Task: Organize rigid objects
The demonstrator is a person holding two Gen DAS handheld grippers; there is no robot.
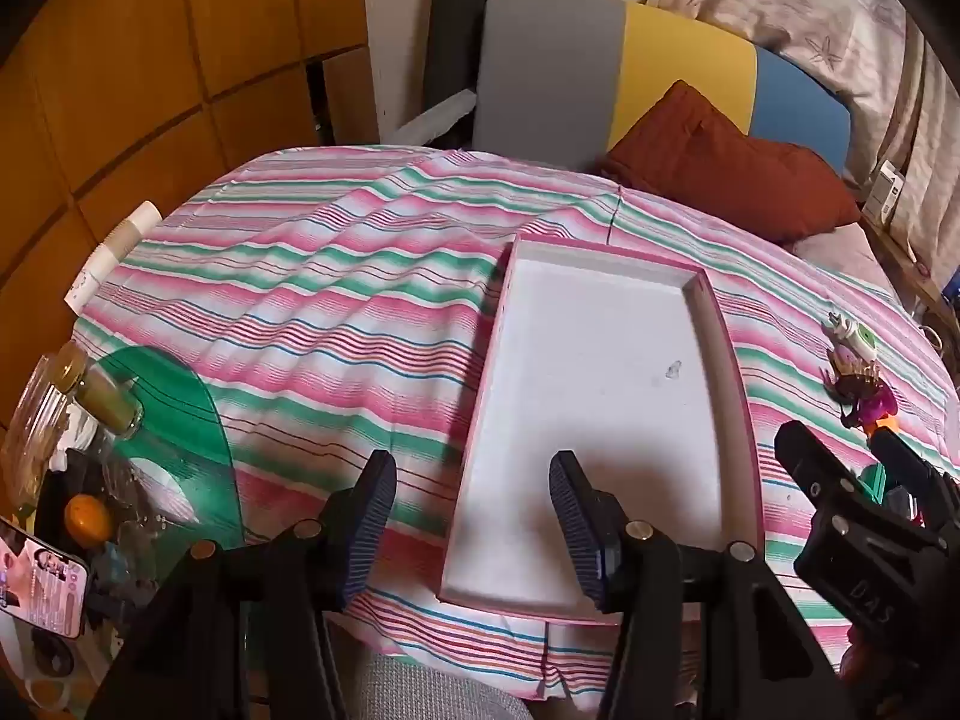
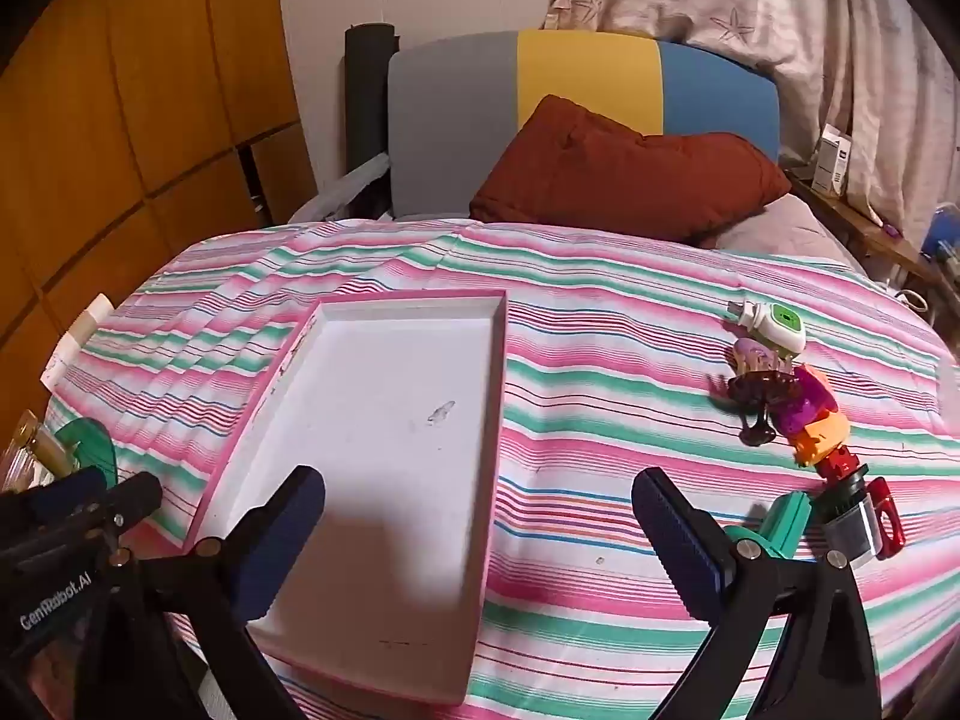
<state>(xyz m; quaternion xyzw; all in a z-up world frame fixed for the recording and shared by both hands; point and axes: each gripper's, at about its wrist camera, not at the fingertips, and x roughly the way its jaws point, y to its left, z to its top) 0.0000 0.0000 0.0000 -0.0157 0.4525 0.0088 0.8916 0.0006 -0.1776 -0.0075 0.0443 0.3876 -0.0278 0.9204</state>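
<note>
On striped bedspread point(image 2: 600, 324): pink-rimmed white tray point(image 2: 384, 420) empty | L tool point(image 1: 474, 516) wide, nothing held | R tool point(image 2: 480, 534) wide, nothing held | toy pile point(image 2: 798, 414) right of tray, apart

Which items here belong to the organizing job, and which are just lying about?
Job:
pink-rimmed tray, nothing in it
white and green plug-in device
dark hair claw
colourful toy pieces
left gripper and right gripper, both open, holding nothing

Lying about:
rust cushion
phone
glass jar
small box
</note>
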